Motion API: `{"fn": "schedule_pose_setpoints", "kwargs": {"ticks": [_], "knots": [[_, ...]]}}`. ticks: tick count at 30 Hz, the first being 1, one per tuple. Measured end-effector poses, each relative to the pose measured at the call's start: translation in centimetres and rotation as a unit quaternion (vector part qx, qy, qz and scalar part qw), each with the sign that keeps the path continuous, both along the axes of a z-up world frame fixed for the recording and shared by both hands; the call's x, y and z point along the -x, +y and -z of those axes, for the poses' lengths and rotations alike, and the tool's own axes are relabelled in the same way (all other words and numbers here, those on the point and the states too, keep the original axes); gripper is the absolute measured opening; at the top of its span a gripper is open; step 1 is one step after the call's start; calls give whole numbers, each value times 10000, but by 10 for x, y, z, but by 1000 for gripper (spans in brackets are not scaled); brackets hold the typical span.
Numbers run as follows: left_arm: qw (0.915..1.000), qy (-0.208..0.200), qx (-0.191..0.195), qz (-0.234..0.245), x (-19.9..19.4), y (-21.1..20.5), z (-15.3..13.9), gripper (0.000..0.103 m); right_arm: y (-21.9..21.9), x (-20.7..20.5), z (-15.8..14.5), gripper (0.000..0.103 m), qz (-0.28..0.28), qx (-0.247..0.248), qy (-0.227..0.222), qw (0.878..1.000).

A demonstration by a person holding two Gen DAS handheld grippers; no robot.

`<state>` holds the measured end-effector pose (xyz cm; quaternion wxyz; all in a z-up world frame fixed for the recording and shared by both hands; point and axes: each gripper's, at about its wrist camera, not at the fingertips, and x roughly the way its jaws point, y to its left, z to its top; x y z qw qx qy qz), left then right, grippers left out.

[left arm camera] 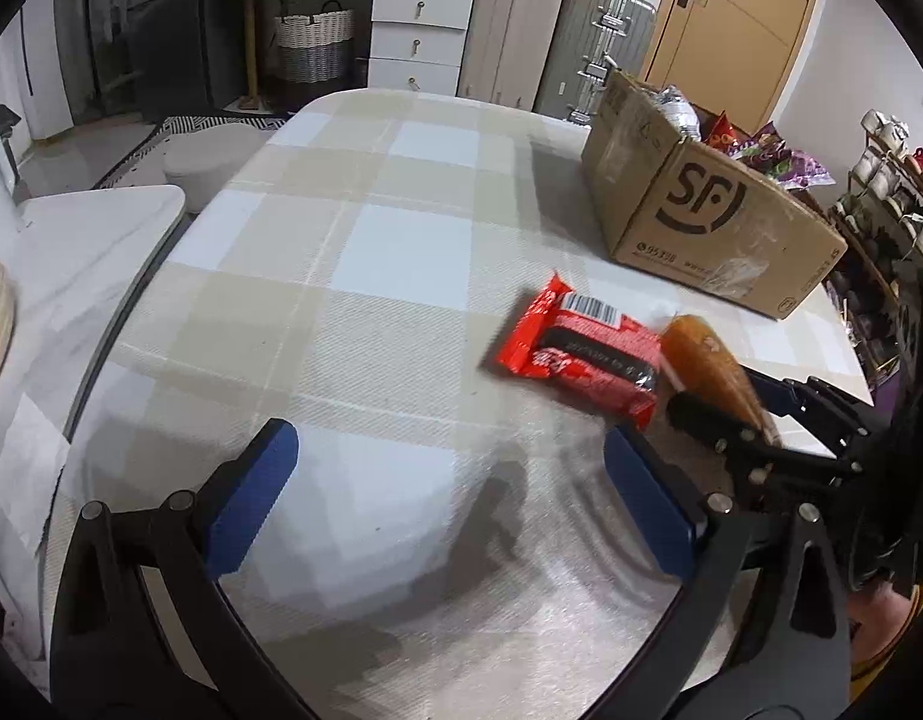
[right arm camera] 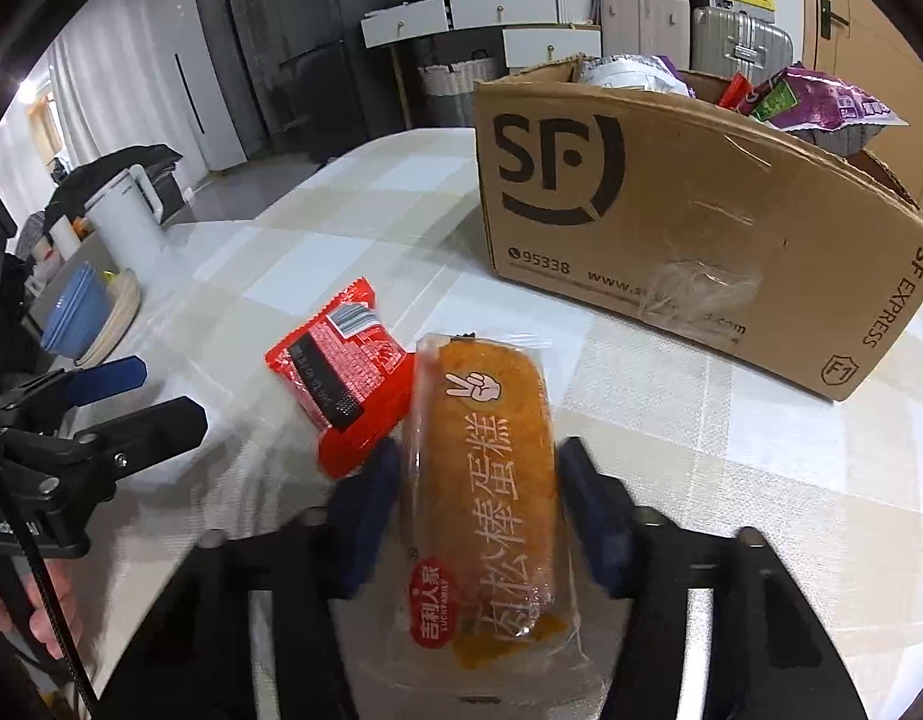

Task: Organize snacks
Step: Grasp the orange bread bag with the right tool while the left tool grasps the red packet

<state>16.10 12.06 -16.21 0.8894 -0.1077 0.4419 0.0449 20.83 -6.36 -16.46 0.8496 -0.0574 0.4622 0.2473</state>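
Observation:
A clear-wrapped orange meat-floss cake point(right arm camera: 485, 480) lies lengthwise between the blue pads of my right gripper point(right arm camera: 479, 456), which press on its two sides just above the checked tablecloth point(right arm camera: 731, 480). A red snack pack point(right arm camera: 341, 378) lies flat on the cloth, touching the cake's left side. In the left wrist view the red pack point(left arm camera: 581, 354) sits ahead and to the right, with the cake point(left arm camera: 701, 354) and the right gripper point(left arm camera: 731, 396) beside it. My left gripper point(left arm camera: 452, 444) stands open over bare cloth with nothing between its fingers.
An open SF cardboard box point(right arm camera: 671, 210) holding several snack bags point(right arm camera: 821, 102) stands at the table's far right. A white kettle point(right arm camera: 122, 222) and blue bowls point(right arm camera: 77, 312) sit on a white side table point(left arm camera: 71, 252) to the left. Drawers and suitcases line the back.

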Motion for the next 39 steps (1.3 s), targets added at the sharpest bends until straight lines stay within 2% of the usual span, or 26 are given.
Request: {"fn": "schedule_pose_setpoints", "kwargs": {"ticks": [2,7,14,17,23,30,34,39], "knots": [[10000,37,-44,-31,3,0,0,102,0,1,0,38,17,-5,-30,10000],[9996,3,-251,-122,9,-2,-10,102,-11,5,-7,38,16,-384,-117,9992],[9985,-70,-514,-155,21,-10,-30,102,-28,3,-6,38,143,-813,134,9965],[9980,-102,-623,-30,24,-12,-39,102,-33,6,-12,38,206,-799,-25,9966],[9961,-94,-859,150,17,-16,-54,102,-51,14,-33,38,276,-1091,-298,9932],[9935,252,-798,770,-20,-40,-37,102,-90,37,-53,38,471,-1477,-601,9861],[9938,399,-579,866,-44,-51,-23,102,-108,48,-54,38,598,-1613,-606,9832],[9914,573,-696,948,-67,-63,-5,102,-108,43,-51,38,633,-1705,-495,9821]]}}
